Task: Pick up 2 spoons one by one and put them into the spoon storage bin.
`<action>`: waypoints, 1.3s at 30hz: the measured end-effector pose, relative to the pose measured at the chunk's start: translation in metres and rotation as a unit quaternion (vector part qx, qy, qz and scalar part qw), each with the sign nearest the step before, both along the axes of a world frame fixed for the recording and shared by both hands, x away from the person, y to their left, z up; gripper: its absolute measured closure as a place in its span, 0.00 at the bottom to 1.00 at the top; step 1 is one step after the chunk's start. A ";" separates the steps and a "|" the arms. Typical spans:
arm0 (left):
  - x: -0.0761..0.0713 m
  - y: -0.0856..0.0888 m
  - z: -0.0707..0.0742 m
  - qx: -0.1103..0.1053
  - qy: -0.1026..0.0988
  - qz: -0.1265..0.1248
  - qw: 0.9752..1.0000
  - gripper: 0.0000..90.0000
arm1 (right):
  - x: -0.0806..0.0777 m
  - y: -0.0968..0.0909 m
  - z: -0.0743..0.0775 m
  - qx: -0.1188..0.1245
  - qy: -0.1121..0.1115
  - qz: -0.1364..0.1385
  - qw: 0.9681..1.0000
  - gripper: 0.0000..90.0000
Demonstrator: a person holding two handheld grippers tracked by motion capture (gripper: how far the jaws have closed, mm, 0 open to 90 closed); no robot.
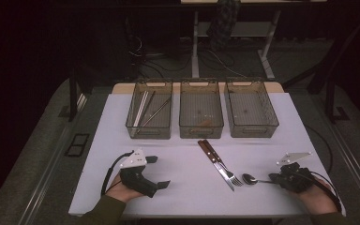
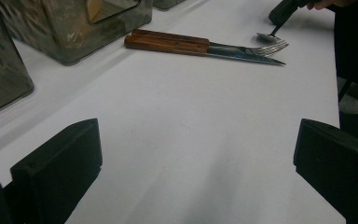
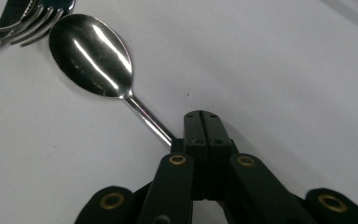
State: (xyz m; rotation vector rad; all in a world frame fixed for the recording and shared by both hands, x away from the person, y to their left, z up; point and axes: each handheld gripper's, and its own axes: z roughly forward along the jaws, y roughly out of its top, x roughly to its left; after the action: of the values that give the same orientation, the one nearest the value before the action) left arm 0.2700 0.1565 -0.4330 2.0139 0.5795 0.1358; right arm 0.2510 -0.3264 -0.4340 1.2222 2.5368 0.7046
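Note:
My right gripper (image 1: pixel 277 178) is shut on the handle of a steel spoon (image 1: pixel 250 178) at the table's front right; the spoon's bowl (image 3: pixel 91 55) points left toward the fork tines. The right gripper (image 3: pixel 202 125) has its jaws pressed together on the thin handle. A wooden-handled knife (image 1: pixel 218 165) and a fork (image 1: pixel 225 166) lie side by side at the table's middle, also seen as the knife (image 2: pixel 168 45) and fork (image 2: pixel 265 46) in the left gripper view. My left gripper (image 1: pixel 161 172) rests open at the front left, nothing between its fingers (image 2: pixel 60 168).
Three clear bins stand in a row at the back: the left bin (image 1: pixel 149 132) holds several long utensils, the middle bin (image 1: pixel 201 131) a small item, the right bin (image 1: pixel 251 130) looks bare. The white table (image 1: pixel 178 192) has free surface between the hands.

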 end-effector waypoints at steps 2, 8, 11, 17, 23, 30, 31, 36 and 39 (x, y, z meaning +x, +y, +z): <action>0.000 0.000 0.000 0.001 -0.001 -0.001 1.000 0.00 | 0.001 -0.001 0.000 0.004 0.000 0.000 1.000 1.00; 0.000 -0.001 0.000 0.000 0.000 -0.002 1.000 0.00 | 0.001 -0.006 0.012 0.076 -0.032 0.009 0.997 0.95; 0.000 -0.001 0.000 0.000 0.001 -0.003 1.000 0.00 | -0.001 0.001 0.012 0.101 -0.023 0.043 0.994 0.98; -0.001 -0.001 0.001 -0.002 0.000 -0.003 1.000 0.00 | -0.008 0.023 0.004 0.074 -0.001 0.085 0.994 1.00; -0.001 -0.001 0.001 0.001 0.000 -0.004 1.000 0.00 | -0.006 0.027 -0.004 0.053 -0.006 0.080 0.995 1.00; -0.001 -0.001 0.001 0.003 0.000 -0.005 1.000 0.00 | -0.002 0.032 -0.008 0.042 -0.033 0.074 0.996 1.00; -0.001 -0.001 0.001 0.003 0.000 -0.005 1.000 0.00 | -0.001 0.033 -0.008 0.041 -0.036 0.074 0.996 1.00; 0.000 -0.001 0.000 0.002 0.001 -0.004 1.000 0.00 | 0.005 0.034 -0.009 0.035 -0.046 0.063 0.996 1.00; 0.000 -0.002 0.000 0.001 0.001 -0.003 1.000 0.00 | 0.014 0.035 -0.009 0.032 -0.054 0.056 0.996 1.00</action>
State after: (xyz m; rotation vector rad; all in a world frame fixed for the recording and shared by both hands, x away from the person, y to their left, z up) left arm 0.2699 0.1549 -0.4328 2.0188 0.5750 0.1307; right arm 0.2646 -0.2917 -0.4435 1.0376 2.5263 0.8590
